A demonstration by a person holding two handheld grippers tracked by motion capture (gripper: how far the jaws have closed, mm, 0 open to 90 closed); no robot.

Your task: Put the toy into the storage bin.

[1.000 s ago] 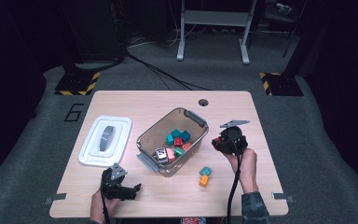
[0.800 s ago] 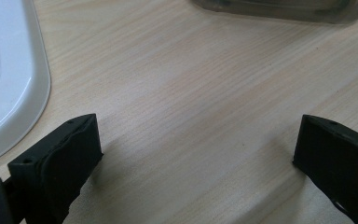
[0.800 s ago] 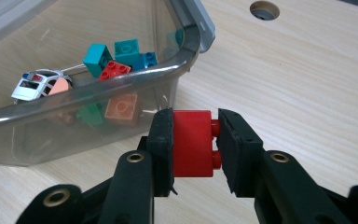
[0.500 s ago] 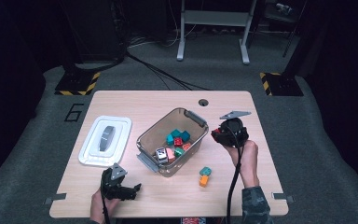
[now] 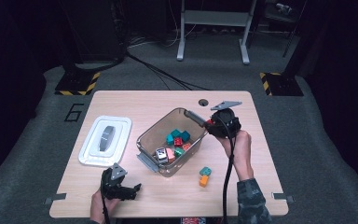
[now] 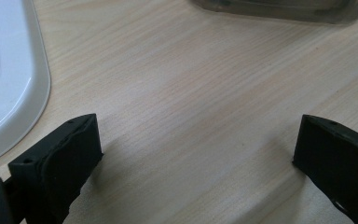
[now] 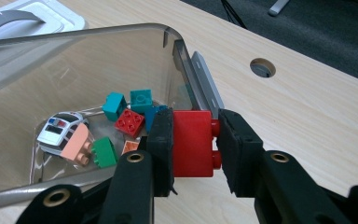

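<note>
lid (image 5: 105,140) left of bin (image 5: 168,140), bricks (image 5: 204,176) right

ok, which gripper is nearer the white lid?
Left. The left gripper sits just below the white lid; the right gripper holds a red brick at the bin's far side.

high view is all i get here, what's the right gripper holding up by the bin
Observer: A red brick, clamped between the right gripper pads.
Operator: over the bin yet
Observer: At its rim; the clear bin lies just beyond, with a toy police car inside.
Operator: left one got anything
Observer: No, the left gripper is open over bare table, beside the white lid.
</note>
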